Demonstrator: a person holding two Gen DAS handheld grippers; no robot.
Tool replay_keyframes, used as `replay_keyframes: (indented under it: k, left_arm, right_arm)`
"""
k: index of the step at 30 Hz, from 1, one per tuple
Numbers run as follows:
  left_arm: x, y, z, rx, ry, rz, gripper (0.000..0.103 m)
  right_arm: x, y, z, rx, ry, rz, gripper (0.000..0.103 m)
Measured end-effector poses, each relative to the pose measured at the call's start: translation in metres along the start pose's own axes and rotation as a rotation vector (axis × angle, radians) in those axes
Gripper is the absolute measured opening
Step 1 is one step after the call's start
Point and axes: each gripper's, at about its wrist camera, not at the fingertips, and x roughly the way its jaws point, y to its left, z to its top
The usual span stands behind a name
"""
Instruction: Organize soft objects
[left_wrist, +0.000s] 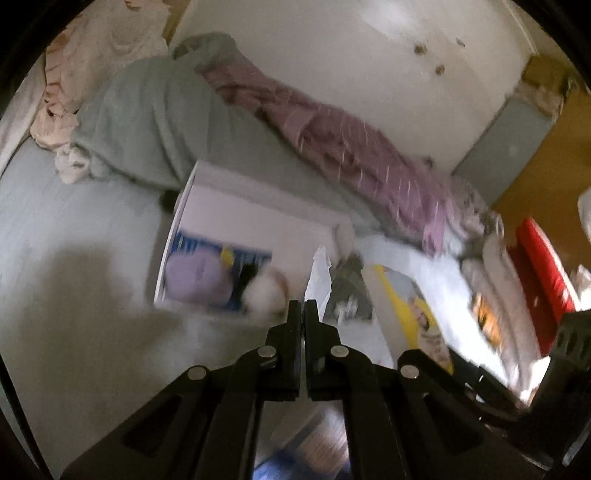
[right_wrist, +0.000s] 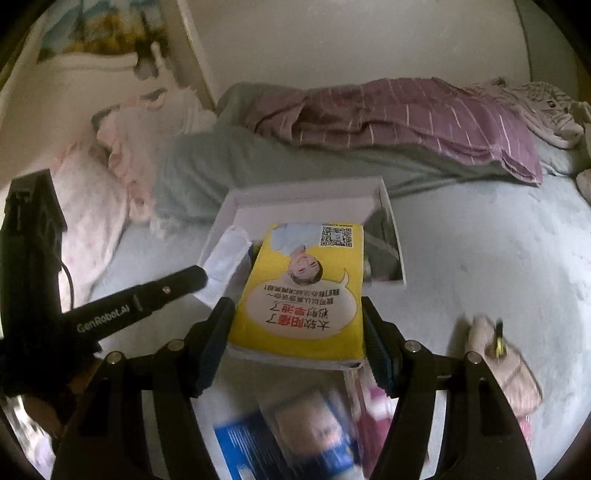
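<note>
With my right claw (right_wrist: 297, 332) clamped on the yellow tissue pack (right_wrist: 303, 291) above the white box (right_wrist: 388, 206), and my left claw (left_wrist: 303, 308) pinched together, I should lower it flat inside

- The left wrist view looks forward and down along the left gripper (left_wrist: 300, 306) onto the bed (left_wrist: 74, 229), from close above, and the picture is tilted and blurred
- The right wrist view looks forward and down along the right gripper (right_wrist: 297, 332), more level
- Both views share the white box (left_wrist: 236, 206) (right_wrist: 295, 199), the purple striped cloth (left_wrist: 354, 147) (right_wrist: 424, 114) and the green blanket (left_wrist: 155, 122) (right_wrist: 229, 162)
</note>
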Motion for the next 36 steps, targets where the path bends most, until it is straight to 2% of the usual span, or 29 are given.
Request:
replay_keyframes:
  k: [6, 9, 11, 13, 16, 19, 21, 24, 28, 32, 34, 36]
  left_arm:
    - [0.027, -0.004, 0.035, -0.058, -0.024, 0.063, 0.0]
    - [0.05, 0.002, 0.047, -0.065, -0.015, 0.055, 0.0]
    - [0.072, 0.015, 0.055, -0.063, 0.029, 0.095, 0.0]
    - [0.085, 0.031, 0.053, -0.096, 0.047, 0.112, 0.0]
    - [0.103, 0.059, 0.046, -0.164, 0.079, 0.064, 0.0]
    - [0.107, 0.068, 0.043, -0.171, 0.061, 0.058, 0.0]
    - [0.109, 0.071, 0.042, -0.166, 0.056, 0.075, 0.0]
    - [0.117, 0.072, 0.041, -0.158, 0.052, 0.115, 0.0]
    - [0.127, 0.071, 0.037, -0.174, 0.072, 0.066, 0.0]
    - [0.124, 0.065, 0.035, -0.146, 0.043, 0.137, 0.001]
    - [0.12, 0.063, 0.034, -0.144, 0.036, 0.153, 0.005]
    - [0.114, 0.062, 0.031, -0.146, 0.045, 0.151, 0.02]
  right_arm:
    - [0.028, -0.008, 0.047, 0.115, 0.016, 0.039, 0.068]
    - [0.052, -0.021, 0.065, 0.187, 0.028, 0.043, 0.068]
    - [0.073, -0.03, 0.074, 0.246, 0.044, 0.055, 0.068]
    - [0.097, -0.038, 0.075, 0.285, 0.079, 0.065, 0.068]
    - [0.134, -0.045, 0.065, 0.295, 0.141, 0.077, 0.068]
    - [0.155, -0.058, 0.056, 0.338, 0.153, 0.048, 0.068]
    - [0.156, -0.065, 0.055, 0.368, 0.115, 0.064, 0.068]
    - [0.162, -0.066, 0.054, 0.387, 0.112, 0.12, 0.069]
    - [0.169, -0.053, 0.055, 0.333, 0.109, 0.099, 0.07]
    - [0.17, -0.047, 0.053, 0.352, 0.089, 0.143, 0.074]
    - [0.165, -0.049, 0.053, 0.371, 0.074, 0.165, 0.079]
    - [0.156, -0.053, 0.053, 0.384, 0.061, 0.159, 0.085]
